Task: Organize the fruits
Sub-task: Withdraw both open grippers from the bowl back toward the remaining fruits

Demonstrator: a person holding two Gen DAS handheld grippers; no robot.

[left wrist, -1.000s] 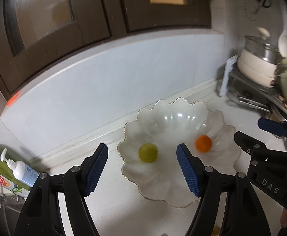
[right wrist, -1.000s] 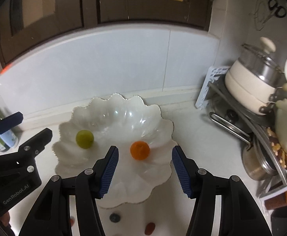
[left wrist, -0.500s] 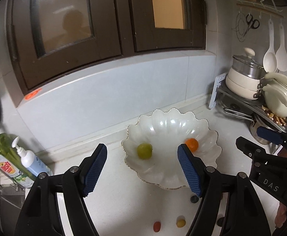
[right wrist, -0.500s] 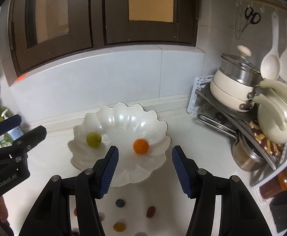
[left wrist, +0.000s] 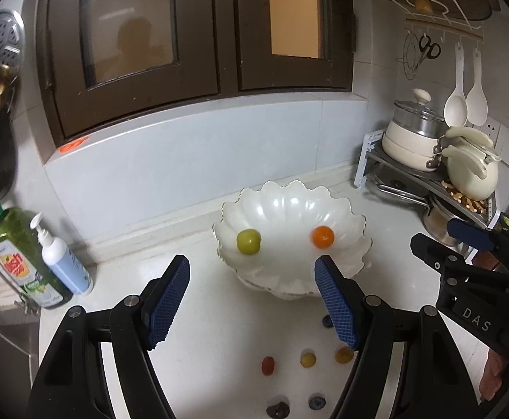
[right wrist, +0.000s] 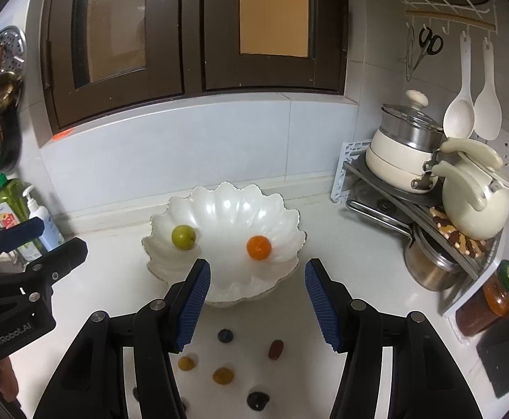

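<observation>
status: 2 fruits are in the bowl (left wrist: pixel 291 206), a green one (left wrist: pixel 248 241) on its left side and an orange one (left wrist: pixel 323 236) on its right, well apart. rest is not done: small fruits lie loose on the desk (left wrist: pixel 202 314) in front of the bowl. i count a red one (left wrist: pixel 267 365), a yellow one (left wrist: pixel 308 359), an amber one (left wrist: pixel 343 355), a blue berry (right wrist: pixel 225 335) and 2 dark ones at the bottom edge (right wrist: pixel 257 400); some may be hidden behind the fingers. so roughly a quarter done, my guess.

left gripper (left wrist: pixel 252 300): jaws wide apart, nothing between the pads. right gripper (right wrist: pixel 256 305): jaws apart too, a bit narrower, nothing held. both hang above the loose fruit, aimed at the bowl.

fruits look small, round and smooth, likely to roll when nudged. bowl is white, scalloped rim, glossy.
</observation>
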